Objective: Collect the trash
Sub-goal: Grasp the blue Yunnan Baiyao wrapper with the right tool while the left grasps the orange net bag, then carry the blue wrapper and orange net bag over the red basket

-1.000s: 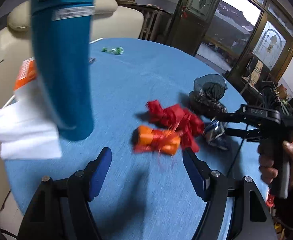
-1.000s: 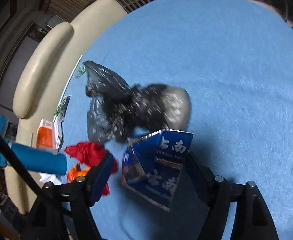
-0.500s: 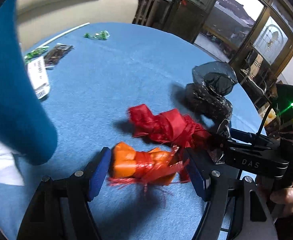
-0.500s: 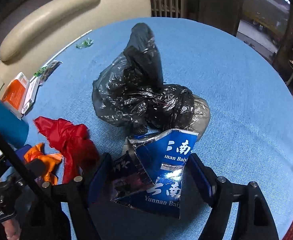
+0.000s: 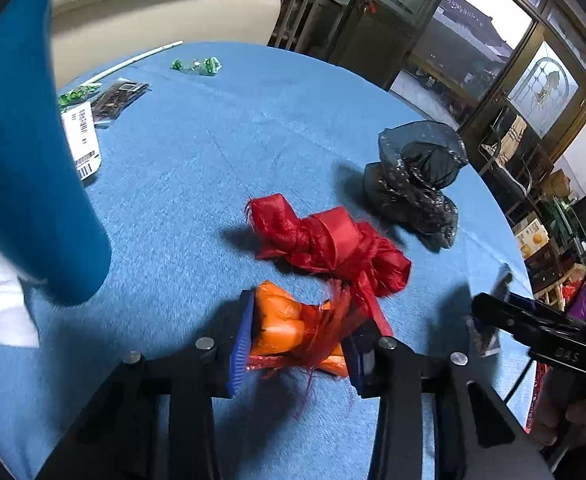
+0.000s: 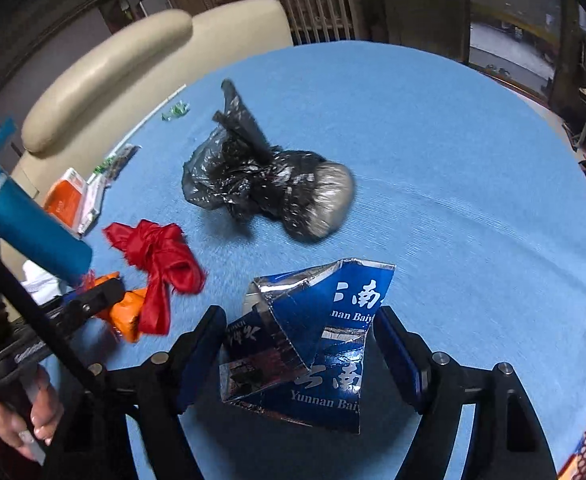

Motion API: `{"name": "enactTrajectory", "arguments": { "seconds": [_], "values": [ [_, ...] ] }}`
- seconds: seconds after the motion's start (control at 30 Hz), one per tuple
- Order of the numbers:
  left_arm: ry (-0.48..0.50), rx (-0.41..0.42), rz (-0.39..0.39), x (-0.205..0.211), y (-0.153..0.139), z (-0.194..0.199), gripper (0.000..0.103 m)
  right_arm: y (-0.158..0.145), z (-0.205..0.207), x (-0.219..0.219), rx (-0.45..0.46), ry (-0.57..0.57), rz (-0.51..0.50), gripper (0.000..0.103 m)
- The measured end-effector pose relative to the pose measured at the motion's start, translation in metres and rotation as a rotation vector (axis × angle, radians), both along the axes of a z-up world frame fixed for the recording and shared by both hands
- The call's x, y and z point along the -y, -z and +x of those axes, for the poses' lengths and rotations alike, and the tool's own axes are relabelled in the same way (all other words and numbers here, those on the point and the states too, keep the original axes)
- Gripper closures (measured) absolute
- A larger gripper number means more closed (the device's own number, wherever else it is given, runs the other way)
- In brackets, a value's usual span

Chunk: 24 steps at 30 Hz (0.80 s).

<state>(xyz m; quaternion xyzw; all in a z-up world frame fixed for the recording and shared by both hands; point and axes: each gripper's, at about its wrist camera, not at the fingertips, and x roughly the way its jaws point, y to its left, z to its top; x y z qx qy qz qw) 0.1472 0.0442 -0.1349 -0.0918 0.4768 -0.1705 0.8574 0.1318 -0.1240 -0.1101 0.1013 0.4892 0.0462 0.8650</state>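
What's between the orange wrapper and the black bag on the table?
The red ribbon lies between the orange wrapper and the black bag. The left wrist view shows it best; the right wrist view shows it too.

Left gripper (image 5: 299, 334) jaws just closed onto orange wrapper (image 5: 283, 326), earlier lying loose between them. Right gripper (image 6: 301, 344) with blue carton (image 6: 313, 344) swung away from black bag (image 6: 269, 188).

Orange wrapper (image 5: 281, 322), crumpled, wound in red mesh, pinched on blue tablecloth (image 5: 221, 152). Red ribbon knot (image 5: 325, 242) just behind, touching it. Black plastic bag (image 6: 269, 188) slumped mid-table. Torn blue foil carton (image 6: 313, 344), lifted, tilted.
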Motion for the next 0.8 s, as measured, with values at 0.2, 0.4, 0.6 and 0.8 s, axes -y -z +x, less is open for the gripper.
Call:
{"name": "enactTrajectory", "arguments": {
  "seconds": [0.2, 0.4, 0.6, 0.8],
  "values": [
    [0.037, 0.004, 0.01, 0.007, -0.002, -0.029, 0.064, -0.021, -0.04, 0.024, 0.053, 0.024, 0.028, 0.025],
    [0.067, -0.001, 0.009, 0.011, -0.006, -0.061, 0.066, -0.025, -0.069, 0.037, 0.07, 0.047, 0.041, 0.025],
    [0.094, 0.023, 0.003, 0.021, -0.025, -0.084, 0.066, -0.032, -0.099, 0.049, 0.103, 0.056, 0.058, 0.025],
    [0.136, 0.105, 0.053, 0.044, -0.06, -0.102, 0.066, -0.052, -0.125, 0.065, 0.163, 0.078, 0.072, 0.025]
  ]
}}
